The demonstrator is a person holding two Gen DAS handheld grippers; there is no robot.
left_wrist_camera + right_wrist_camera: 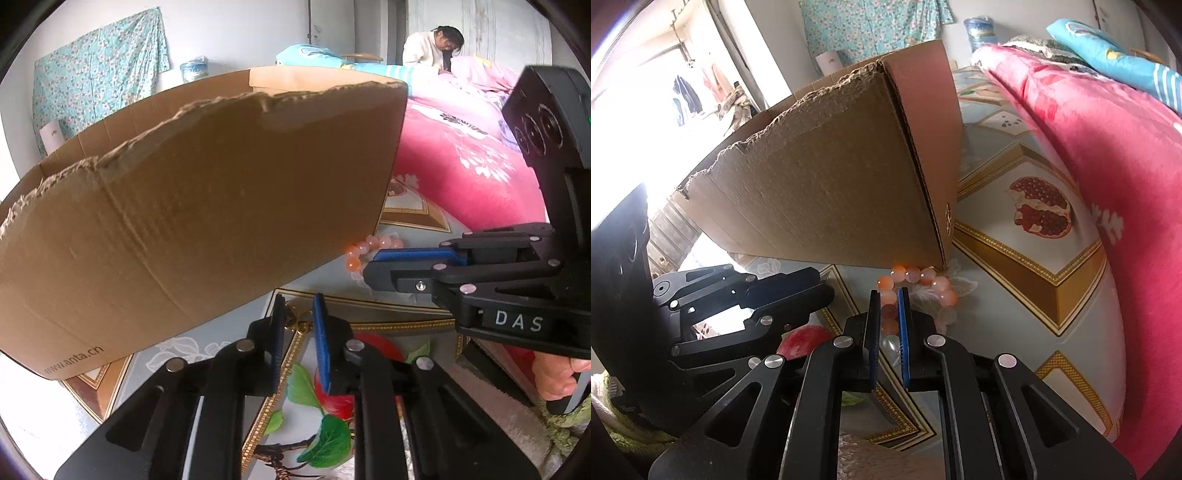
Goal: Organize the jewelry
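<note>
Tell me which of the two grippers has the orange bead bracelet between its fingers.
The right gripper: it grips the bead bracelet. The left gripper has a gold chain between its fingers instead.

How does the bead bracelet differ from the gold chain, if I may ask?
The bead bracelet is a ring of large, round, pink-orange beads; the gold chain is thin metal with small links. The bracelet sits between the right gripper's jaws, the chain between the left gripper's. Both lie on the patterned cloth.

Close downward wrist views; shared cardboard box (207, 206)
</note>
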